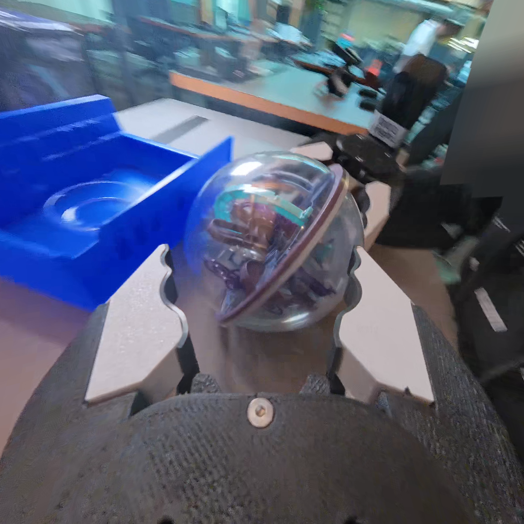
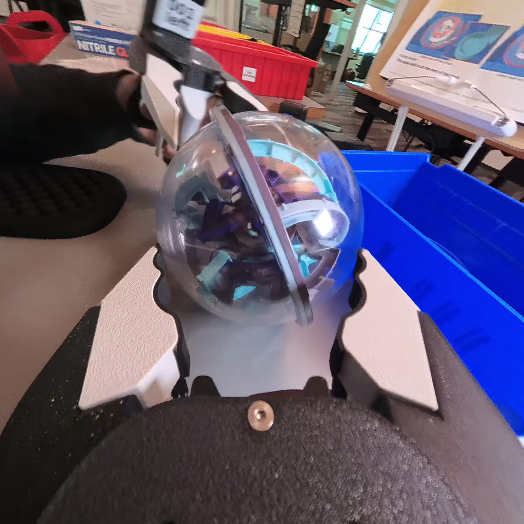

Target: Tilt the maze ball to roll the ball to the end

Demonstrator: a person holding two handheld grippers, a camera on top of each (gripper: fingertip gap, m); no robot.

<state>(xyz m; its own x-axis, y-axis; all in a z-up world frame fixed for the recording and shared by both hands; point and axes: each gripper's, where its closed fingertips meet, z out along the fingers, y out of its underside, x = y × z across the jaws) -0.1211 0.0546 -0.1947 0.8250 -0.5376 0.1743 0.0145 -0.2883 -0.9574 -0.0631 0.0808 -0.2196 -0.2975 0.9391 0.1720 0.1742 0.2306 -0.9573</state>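
Observation:
The maze ball [image 1: 263, 215] is a clear sphere with a dark seam ring and teal, purple and brown tracks inside. It is held up off the table with its ring tilted steeply. My left gripper [image 1: 261, 255] is shut on its lower half, white fingers [image 1: 136, 312] on either side. My right gripper [image 2: 259, 255] is shut on the same maze ball [image 2: 243, 198] from the opposite side. Each gripper shows behind the sphere in the other's view, the right gripper [image 1: 365, 161] and the left gripper [image 2: 181, 93]. The small rolling ball inside cannot be made out.
A blue tray [image 1: 85, 255] with a round hollow stands close beside the sphere; it also shows in the right wrist view [image 2: 453, 226]. A black round pad [image 2: 51, 198] lies on the table. A red bin [image 2: 255, 62], a glove box [image 2: 99, 39] and a poster stand [image 2: 453, 93] stand farther off.

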